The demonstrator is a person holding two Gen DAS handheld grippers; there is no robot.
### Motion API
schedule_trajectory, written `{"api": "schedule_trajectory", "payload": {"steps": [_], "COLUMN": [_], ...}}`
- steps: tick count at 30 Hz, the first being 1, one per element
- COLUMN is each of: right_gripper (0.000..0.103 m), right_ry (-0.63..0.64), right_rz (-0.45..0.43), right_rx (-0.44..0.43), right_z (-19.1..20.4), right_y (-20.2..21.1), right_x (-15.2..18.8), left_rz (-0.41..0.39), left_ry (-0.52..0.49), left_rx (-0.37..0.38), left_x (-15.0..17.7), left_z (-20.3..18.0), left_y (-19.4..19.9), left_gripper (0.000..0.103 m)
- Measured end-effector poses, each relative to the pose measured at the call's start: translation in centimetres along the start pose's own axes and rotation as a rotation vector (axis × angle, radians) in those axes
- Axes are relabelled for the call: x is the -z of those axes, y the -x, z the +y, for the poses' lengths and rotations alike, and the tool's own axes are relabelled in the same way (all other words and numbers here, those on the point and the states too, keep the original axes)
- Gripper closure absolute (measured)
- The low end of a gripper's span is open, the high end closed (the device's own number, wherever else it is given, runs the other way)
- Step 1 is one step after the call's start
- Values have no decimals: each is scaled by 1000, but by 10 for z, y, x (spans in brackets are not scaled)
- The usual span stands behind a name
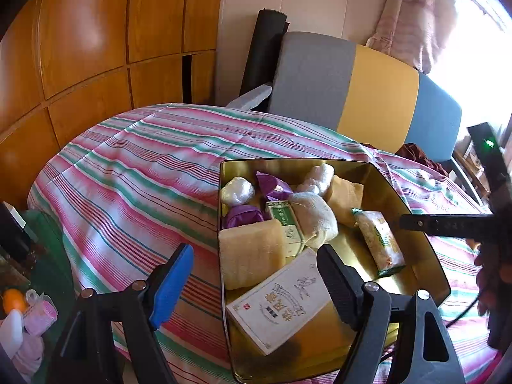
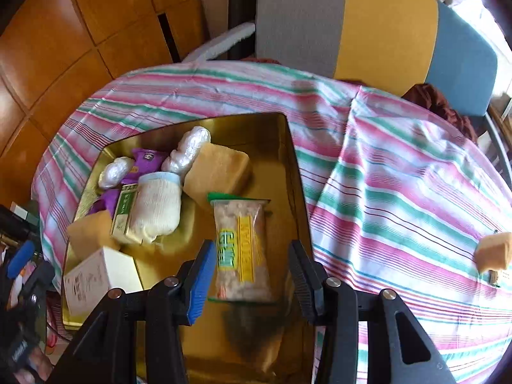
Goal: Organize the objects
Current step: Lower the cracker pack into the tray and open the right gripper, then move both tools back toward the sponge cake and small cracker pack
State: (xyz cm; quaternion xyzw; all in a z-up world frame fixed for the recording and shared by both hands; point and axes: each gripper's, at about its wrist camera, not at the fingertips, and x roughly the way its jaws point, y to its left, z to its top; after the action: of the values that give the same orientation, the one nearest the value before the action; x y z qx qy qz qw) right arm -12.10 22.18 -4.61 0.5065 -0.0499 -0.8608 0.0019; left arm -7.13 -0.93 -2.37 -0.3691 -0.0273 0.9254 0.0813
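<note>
A rounded surface covered by a striped cloth [image 2: 400, 192] in pink, green and white is seen across the middle of both views. A gold tin tray [image 2: 289, 160] is set directly on the cloth, left of centre in the right wrist view and lower right of centre in the left wrist view [image 1: 416, 211]. A tan sponge block [image 2: 492, 251] is laid on the cloth at the right edge of the right wrist view, well apart from the tray.
</note>
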Motion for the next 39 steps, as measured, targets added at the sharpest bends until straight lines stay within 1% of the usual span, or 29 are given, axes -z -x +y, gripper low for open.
{"api": "schedule_trajectory", "payload": {"steps": [5, 13, 19, 22, 25, 32, 35, 37, 39], "right_gripper": [56, 56, 56, 56, 56, 56, 56, 56, 56], "right_ry": [24, 46, 34, 21, -4, -70, -133, -195, -267], "right_rz": [-83, -165, -183, -180, -172, -151, -153, -153, -154], "right_rx": [15, 72, 112, 149, 181, 295, 352, 404, 439], "right_z": [-4, -31, -60, -76, -96, -153, -189, -217, -242], "right_y": [25, 60, 76, 80, 84, 93, 98, 100, 100], "right_x": [22, 60, 83, 93, 102, 112, 115, 120, 129], "left_rz": [-13, -23, -21, -20, -20, -19, -17, -15, -16], "left_ry": [-33, -82, -129, -153, -181, -248, -277, -297, -318], "left_rx": [1, 19, 35, 42, 49, 70, 80, 89, 96], "left_x": [3, 7, 10, 12, 14, 17, 18, 19, 20], "left_z": [-11, -30, -48, -57, -67, -91, -103, -112, -120], "left_y": [7, 17, 21, 24, 26, 29, 30, 30, 31], "left_gripper": [22, 21, 21, 21, 20, 19, 19, 19, 19]}}
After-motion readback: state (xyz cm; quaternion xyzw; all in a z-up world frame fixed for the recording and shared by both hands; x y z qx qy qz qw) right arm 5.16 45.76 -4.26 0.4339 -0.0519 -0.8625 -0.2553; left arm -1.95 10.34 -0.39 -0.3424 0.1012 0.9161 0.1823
